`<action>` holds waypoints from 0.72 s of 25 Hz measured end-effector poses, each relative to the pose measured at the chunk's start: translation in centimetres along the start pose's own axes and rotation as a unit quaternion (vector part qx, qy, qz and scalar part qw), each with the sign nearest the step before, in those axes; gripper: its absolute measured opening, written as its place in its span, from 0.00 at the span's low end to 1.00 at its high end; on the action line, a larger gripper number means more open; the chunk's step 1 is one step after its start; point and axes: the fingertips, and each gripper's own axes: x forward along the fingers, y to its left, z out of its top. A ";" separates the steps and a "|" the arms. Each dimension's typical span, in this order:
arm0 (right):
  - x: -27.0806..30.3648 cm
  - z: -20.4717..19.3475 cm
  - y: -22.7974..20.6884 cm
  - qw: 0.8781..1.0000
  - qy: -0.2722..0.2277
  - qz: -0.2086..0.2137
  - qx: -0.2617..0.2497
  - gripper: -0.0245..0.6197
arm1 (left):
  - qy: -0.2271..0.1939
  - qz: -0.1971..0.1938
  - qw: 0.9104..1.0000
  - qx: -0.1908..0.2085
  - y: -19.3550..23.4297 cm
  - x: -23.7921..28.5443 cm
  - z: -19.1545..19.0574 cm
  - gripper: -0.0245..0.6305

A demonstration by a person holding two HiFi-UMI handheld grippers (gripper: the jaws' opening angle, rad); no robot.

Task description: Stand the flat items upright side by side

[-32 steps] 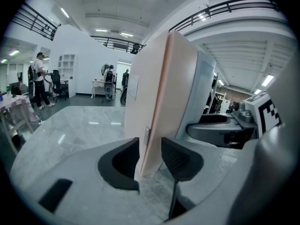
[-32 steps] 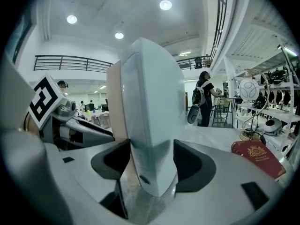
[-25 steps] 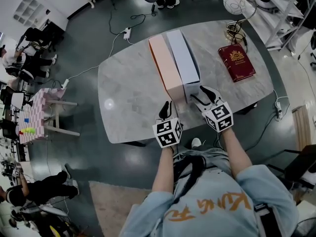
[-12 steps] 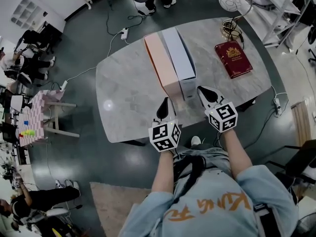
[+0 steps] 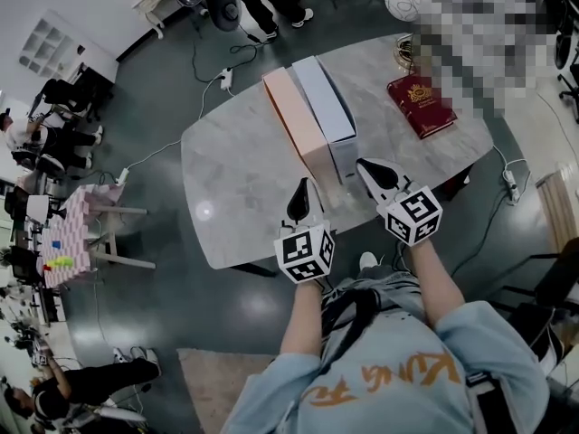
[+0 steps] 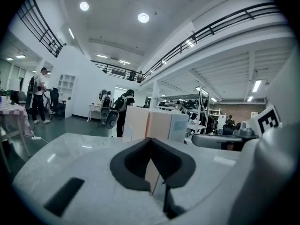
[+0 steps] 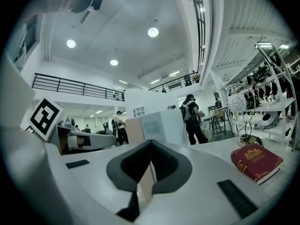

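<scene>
Two long boxes stand upright side by side on the marble table [image 5: 231, 179]: a peach box [image 5: 297, 129] on the left and a pale grey box [image 5: 323, 102] touching its right side. A red book [image 5: 419, 105] lies flat at the table's right end. My left gripper [image 5: 308, 184] is shut and empty, hovering just short of the peach box's near end. My right gripper [image 5: 363, 164] has just closed with nothing between its jaws and is beside the grey box's near end. The left gripper view shows the shut left gripper [image 6: 151, 142] with both boxes [image 6: 157, 124] ahead. The right gripper view shows the shut right gripper [image 7: 150, 144], the boxes [image 7: 157, 125] and the book [image 7: 257, 162].
A lamp with a globe shade [image 5: 404, 3] stands at the table's far right corner, behind the book. On the floor lie a power strip [image 5: 225, 80] and cables. A small table with a checkered cloth [image 5: 68, 233] stands at the left. People stand and sit around the room.
Both grippers have risen and drawn back slightly from the boxes' near ends. The right jaws, open a second ago, have shut. The boxes and the book have not moved.
</scene>
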 end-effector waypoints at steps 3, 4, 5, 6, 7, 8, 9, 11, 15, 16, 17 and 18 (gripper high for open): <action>-0.5 0.9 1.3 1.000 -0.006 -0.016 0.010 0.04 | -0.006 -0.012 1.000 0.006 -0.2 -1.2 0.9 0.06; -0.7 1.2 1.7 1.000 -0.008 -0.022 0.011 0.04 | -0.008 -0.015 1.000 0.009 -0.3 -1.5 1.2 0.06; -0.9 1.5 2.1 0.999 -0.010 -0.028 0.011 0.04 | -0.010 -0.019 1.000 0.012 -0.4 -1.9 1.5 0.06; -1.1 1.9 2.5 0.999 -0.013 -0.034 0.009 0.04 | -0.013 -0.021 1.000 0.014 -0.5 -2.3 1.7 0.06; -1.4 2.2 3.0 0.999 -0.016 -0.040 0.007 0.04 | -0.016 -0.023 0.999 0.016 -0.5 -2.7 1.9 0.06; -1.7 2.6 3.3 0.999 -0.020 -0.047 0.003 0.04 | -0.019 -0.023 0.999 0.018 -0.6 -3.1 2.2 0.06; -1.8 3.1 3.6 0.998 -0.022 -0.055 -0.003 0.04 | -0.023 -0.022 0.999 0.019 -0.6 -3.4 2.4 0.06; -2.3 3.8 4.5 0.997 -0.025 -0.066 -0.020 0.04 | -0.029 -0.021 0.999 0.020 -0.7 -4.2 3.0 0.06; -3.0 5.1 6.6 0.995 -0.032 -0.078 -0.043 0.04 | -0.043 -0.024 0.999 0.018 -1.2 -5.9 4.1 0.06; -3.0 5.3 7.0 0.995 -0.032 -0.081 -0.048 0.04 | -0.048 -0.024 0.998 0.015 -1.2 -6.1 4.5 0.06; -2.9 5.4 7.4 0.995 -0.032 -0.085 -0.051 0.04 | -0.052 -0.023 0.998 0.013 -1.1 -6.4 4.9 0.06; -3.0 5.5 7.6 0.994 -0.032 -0.090 -0.050 0.04 | -0.055 -0.020 0.998 0.012 -1.0 -6.6 5.2 0.06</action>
